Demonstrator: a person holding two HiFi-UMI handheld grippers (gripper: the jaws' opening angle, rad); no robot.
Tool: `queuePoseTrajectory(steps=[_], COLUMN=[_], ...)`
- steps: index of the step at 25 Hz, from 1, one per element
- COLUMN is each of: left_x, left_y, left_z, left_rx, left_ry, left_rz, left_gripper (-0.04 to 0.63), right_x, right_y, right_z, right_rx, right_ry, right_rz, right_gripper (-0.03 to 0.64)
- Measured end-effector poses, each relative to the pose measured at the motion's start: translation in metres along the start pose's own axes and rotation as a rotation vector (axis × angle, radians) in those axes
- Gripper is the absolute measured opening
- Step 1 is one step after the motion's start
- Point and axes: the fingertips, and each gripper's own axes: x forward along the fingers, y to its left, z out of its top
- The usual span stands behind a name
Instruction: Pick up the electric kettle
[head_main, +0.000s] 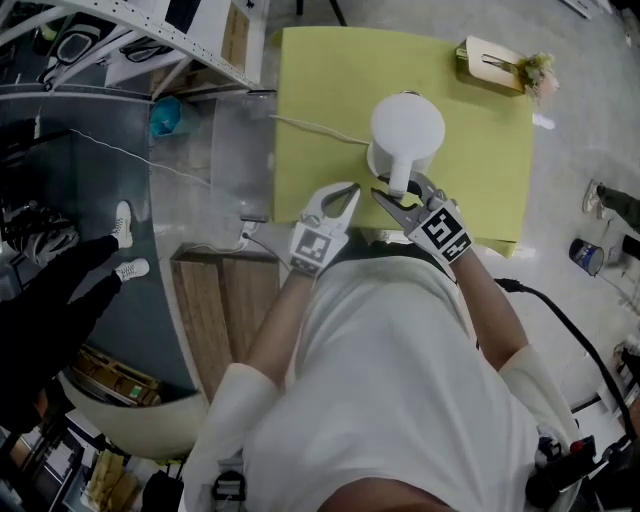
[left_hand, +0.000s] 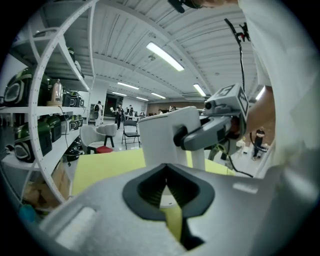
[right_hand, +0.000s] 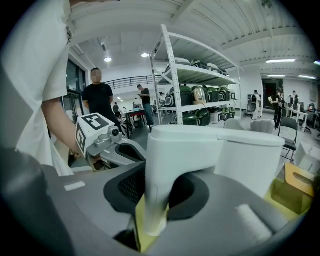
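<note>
Two grippers work at the near edge of the table. The right gripper (head_main: 398, 192) is clamped on the kettle's handle (right_hand: 159, 170), one pad on each side, a hold that keeps the heavy body hanging ahead of it. The left gripper (head_main: 351, 191) hovers just beside the handle with its jaws drawn nearly together and nothing between them, seemingly ready to steady the load.

The white kettle (head_main: 407, 128) stands over the yellow table (head_main: 320, 80), near its front edge. Whether it has cleared the surface cannot be told.

A thin white cord (head_main: 315, 127) runs from under the kettle toward the table's left edge and may drag if it belongs to the kettle rather than a base. A wooden box (head_main: 492, 62) with small flowers (head_main: 540, 72) sits well apart at the far corner. Metal shelves (right_hand: 200, 95) stand off to the side, out of the way.
</note>
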Motion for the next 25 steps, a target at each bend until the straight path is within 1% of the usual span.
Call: queuePoseTrajectory(steps=[4,9,11,13,14,17,20,22,25], left_x=[0.007,0.013,0.016,0.02,0.023,0.034,0.047,0.058,0.078], left_y=[0.003,0.01,0.011,0.01,0.008,-0.002,-0.019,-0.033,-0.056], left_z=[0.004,0.014,0.018,0.019,0.019,0.021,0.027,0.032,0.039], left_rx=[0.024,0.059,0.085,0.121,0.125,0.159,0.182,0.178,0.149], left_ry=[0.012,0.011,0.014,0.035,0.046,0.072,0.065,0.06,0.043], left_rz=[-0.06,-0.145,-0.178,-0.213,-0.229,-0.271,-0.297,-0.306,-0.299], left_gripper=[0.002,0.002,0.002,0.002,0.002,0.002,0.002,0.002,0.002], right_x=[-0.007,-0.016,-0.022,-0.032,-0.037,-0.056,-0.075,-0.09,-0.116], right_y=[-0.011,-0.028,-0.036,-0.044,-0.049,-0.062,-0.072,-0.081,-0.094], right_z=[0.009,0.017,0.019,0.018,0.017,0.009,-0.002,-0.011,-0.022], right_rx=[0.025,0.067,0.087,0.108,0.116,0.133,0.142,0.144,0.144], right_ry=[-0.017,-0.029,-0.038,-0.051,-0.056,-0.064,-0.062,-0.061,-0.069], right_rz=[-0.048,-0.134,-0.168,-0.202,-0.22,-0.264,-0.286,-0.296,-0.302], right_gripper=[0.094,0.095,0.097,0.097,0.097,0.097,0.098,0.098,0.098])
